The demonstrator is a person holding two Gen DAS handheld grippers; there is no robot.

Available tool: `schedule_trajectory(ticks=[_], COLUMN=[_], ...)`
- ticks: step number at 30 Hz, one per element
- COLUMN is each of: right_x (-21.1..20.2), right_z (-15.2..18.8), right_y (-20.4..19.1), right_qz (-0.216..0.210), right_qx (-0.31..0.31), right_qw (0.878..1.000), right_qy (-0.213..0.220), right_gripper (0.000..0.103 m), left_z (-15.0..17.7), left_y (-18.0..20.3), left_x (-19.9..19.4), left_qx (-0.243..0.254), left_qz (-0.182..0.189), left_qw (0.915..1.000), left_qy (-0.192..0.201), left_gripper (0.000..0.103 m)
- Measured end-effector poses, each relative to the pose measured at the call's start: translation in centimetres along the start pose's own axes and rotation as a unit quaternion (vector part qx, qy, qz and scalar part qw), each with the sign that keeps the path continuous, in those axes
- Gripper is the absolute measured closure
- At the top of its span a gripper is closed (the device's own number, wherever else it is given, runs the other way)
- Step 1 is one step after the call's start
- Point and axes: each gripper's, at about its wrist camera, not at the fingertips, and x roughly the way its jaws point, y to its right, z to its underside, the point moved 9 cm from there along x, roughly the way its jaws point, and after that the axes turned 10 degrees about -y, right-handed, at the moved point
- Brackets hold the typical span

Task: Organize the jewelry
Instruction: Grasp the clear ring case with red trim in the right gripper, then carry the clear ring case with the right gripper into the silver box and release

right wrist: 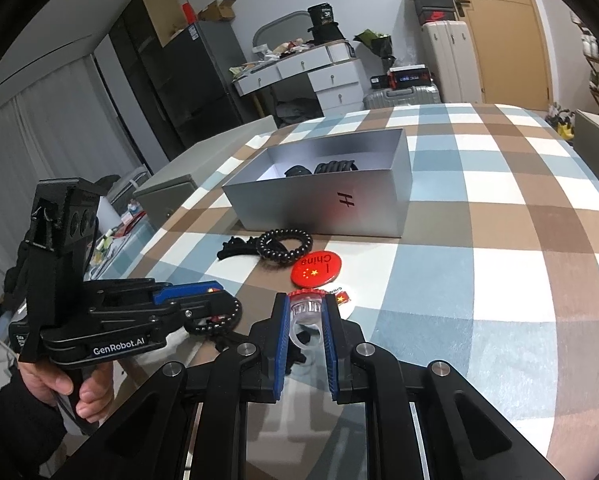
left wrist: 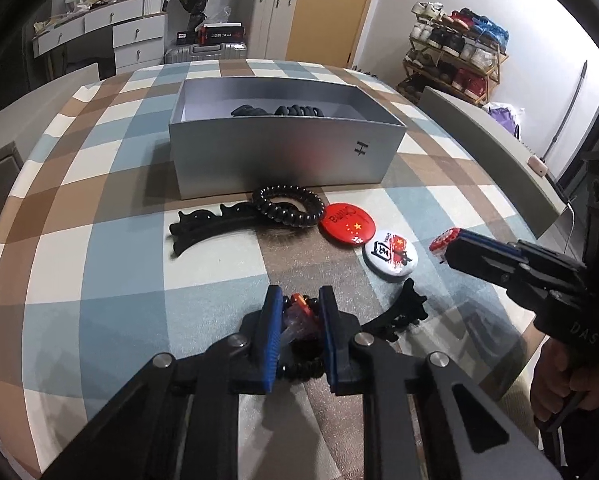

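An open grey box [left wrist: 283, 156] [right wrist: 319, 208] stands on the checked table with black hair ties [left wrist: 295, 111] inside. In front of it lie a black coil hair tie [left wrist: 287, 206] [right wrist: 285, 246], a black hair clip [left wrist: 207, 226], a red China badge [left wrist: 345, 224] [right wrist: 315, 270] and a white badge [left wrist: 389, 256]. My left gripper [left wrist: 299, 320] [right wrist: 219, 296] is shut on a black bead bracelet with a red charm [left wrist: 299, 308] [right wrist: 215, 322]. My right gripper [right wrist: 305, 314] [left wrist: 447, 246] is shut on a clear toy ring with a red top [right wrist: 307, 308] [left wrist: 443, 240], held just above the table.
Another black clip [left wrist: 403, 312] lies right of my left gripper. Grey chair backs [left wrist: 495, 156] [right wrist: 203, 160] stand at the table's sides. Drawers, suitcases and a shoe rack [left wrist: 455, 52] stand behind the table.
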Motion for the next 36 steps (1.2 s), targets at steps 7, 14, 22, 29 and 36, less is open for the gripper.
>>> schedule_trajectory(ticks=[7, 14, 22, 29, 36], right_x=[0.2, 0.5, 0.9, 0.8, -0.2], right_z=[0.0, 0.1, 0.3, 0.0, -2.3], right_y=[-0.3, -0.5, -1.1, -1.3, -1.4], right_qz=[-0.002, -0.003, -0.009, -0.012, -0.039], right_qx=[-0.003, -0.005, -0.008, -0.009, 0.000], right_qw=[1.000, 1.000, 1.000, 1.000, 0.999], right_qy=[-0.003, -0.009, -0.016, -0.015, 0.004], right_gripper=[0.088, 0.088, 0.088, 0.087, 0.088], left_z=[0.1, 0.0, -1.1, -1.8, -4.3], left_y=[0.1, -0.2, -2.0, -2.6, -2.5], left_x=[-0.1, -0.5, -2.4, -3.7, -5.5], left_qx=[0.004, -0.002, -0.041, -0.050, -0.041], left_qz=[-0.006, 0.005, 0.040, 0.044, 0.031], left_qw=[1.0000, 1.0000, 0.9980, 0.9968, 0.9959], left_qy=[0.000, 0.005, 0.026, 0.044, 0.074], left_gripper=[0.090, 0.090, 0.090, 0.090, 0.090])
